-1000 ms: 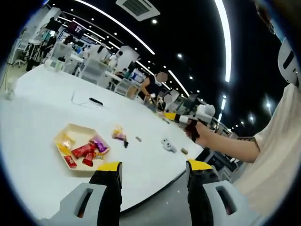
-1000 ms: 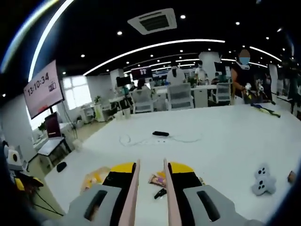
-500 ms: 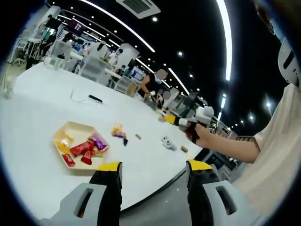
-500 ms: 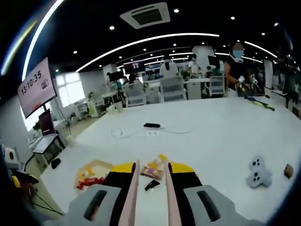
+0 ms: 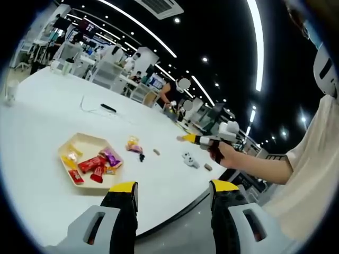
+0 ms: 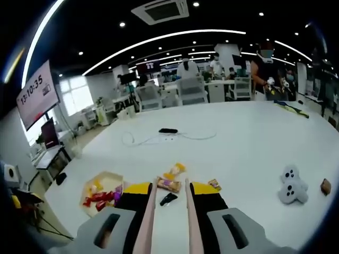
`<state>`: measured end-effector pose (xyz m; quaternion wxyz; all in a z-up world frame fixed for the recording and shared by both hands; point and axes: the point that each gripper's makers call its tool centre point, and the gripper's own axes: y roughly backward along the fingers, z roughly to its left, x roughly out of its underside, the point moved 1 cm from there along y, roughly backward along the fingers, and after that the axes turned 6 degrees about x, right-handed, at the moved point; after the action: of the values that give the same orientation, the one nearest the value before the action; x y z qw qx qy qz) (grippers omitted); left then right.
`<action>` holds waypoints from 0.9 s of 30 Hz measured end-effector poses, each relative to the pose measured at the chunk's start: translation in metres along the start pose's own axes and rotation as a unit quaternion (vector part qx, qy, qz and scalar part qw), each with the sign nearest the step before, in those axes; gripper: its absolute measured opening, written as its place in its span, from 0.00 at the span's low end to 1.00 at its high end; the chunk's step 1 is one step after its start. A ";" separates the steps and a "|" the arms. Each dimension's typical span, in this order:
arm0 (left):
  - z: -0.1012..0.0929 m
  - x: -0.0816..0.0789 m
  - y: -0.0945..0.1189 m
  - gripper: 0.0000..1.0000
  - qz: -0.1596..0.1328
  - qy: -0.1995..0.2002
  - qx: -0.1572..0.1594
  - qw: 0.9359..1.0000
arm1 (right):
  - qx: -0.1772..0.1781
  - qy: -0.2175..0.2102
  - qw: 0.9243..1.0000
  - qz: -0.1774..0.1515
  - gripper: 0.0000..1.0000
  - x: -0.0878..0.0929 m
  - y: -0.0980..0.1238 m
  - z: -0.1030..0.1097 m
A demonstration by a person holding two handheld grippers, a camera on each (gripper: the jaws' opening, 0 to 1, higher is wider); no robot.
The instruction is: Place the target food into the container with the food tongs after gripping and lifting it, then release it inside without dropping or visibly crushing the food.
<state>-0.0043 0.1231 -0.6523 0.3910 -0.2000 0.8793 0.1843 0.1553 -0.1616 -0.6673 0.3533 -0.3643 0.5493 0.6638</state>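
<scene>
A beige hexagonal tray (image 5: 79,146) (image 6: 104,178) on the white table holds several red, yellow and purple wrapped candies. Loose snack packets (image 5: 133,145) (image 6: 168,183) lie just beside it, with a small black piece (image 6: 168,199) next to them. My right gripper (image 6: 170,190) is shut on pink food tongs (image 6: 150,217), whose two arms stand apart with nothing between them, above and short of the packets. In the left gripper view a hand holds that gripper (image 5: 198,139) over the table's near edge. My left gripper (image 5: 174,186) is open and holds nothing, off the table's edge.
A white plush toy (image 5: 189,160) (image 6: 291,188) and small brown pieces (image 5: 207,167) (image 6: 324,186) lie on the table. Farther back lie a black device with a cable (image 6: 168,130) (image 5: 107,108). The table's curved edge (image 5: 175,211) runs below. People stand at desks behind.
The right gripper with the tongs has dipped lower and closer to the table, toward the loose packets. The left gripper has barely moved.
</scene>
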 end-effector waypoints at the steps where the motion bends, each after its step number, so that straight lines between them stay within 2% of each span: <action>1: 0.001 0.000 0.000 0.54 0.000 0.000 0.000 1.000 | 0.000 0.001 1.000 0.001 0.27 0.001 -0.001 0.000; 11: 0.006 0.003 -0.003 0.54 0.004 0.010 -0.007 1.000 | 0.005 0.003 1.000 0.017 0.26 0.009 -0.018 -0.004; 18: 0.011 0.009 -0.001 0.54 0.008 0.022 -0.021 1.000 | 0.027 0.008 0.999 0.016 0.27 0.014 -0.036 -0.019; 27: 0.020 0.013 -0.007 0.54 0.016 0.035 -0.031 0.999 | 0.031 0.010 0.999 0.030 0.26 0.022 -0.053 -0.027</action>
<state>0.0034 0.1241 -0.6764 0.3504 -0.2046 0.8894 0.2105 0.1934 -0.1787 -0.7152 0.3387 -0.3428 0.5842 0.6531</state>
